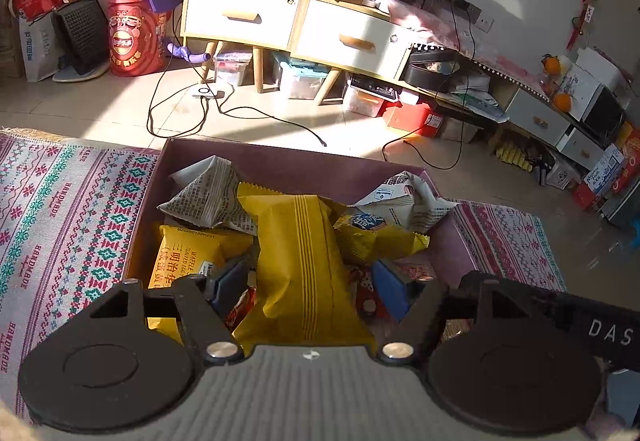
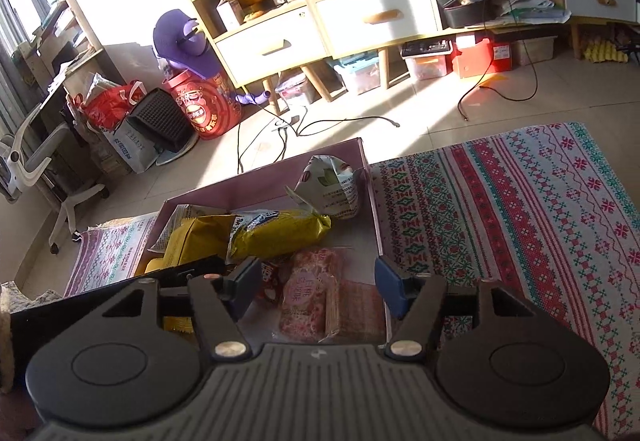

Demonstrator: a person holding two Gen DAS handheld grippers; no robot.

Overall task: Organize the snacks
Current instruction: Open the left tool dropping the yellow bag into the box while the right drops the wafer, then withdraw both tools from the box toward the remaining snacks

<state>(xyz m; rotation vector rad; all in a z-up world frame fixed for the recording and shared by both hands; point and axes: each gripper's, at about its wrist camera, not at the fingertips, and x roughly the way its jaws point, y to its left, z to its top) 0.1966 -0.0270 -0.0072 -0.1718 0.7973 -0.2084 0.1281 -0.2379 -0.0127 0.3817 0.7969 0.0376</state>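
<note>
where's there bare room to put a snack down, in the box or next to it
Bare box floor shows only in the pink box's right part, between the yellow biscuit pack and its right wall. The left side is piled with yellow packets. Outside, the patterned rug right of the box is open.

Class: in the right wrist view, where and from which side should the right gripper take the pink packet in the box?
Grip the pink packet across its narrow width near the middle, coming straight down from above. It lies flat in the box, lengthwise between the right gripper's open fingers, nothing on top.
</note>
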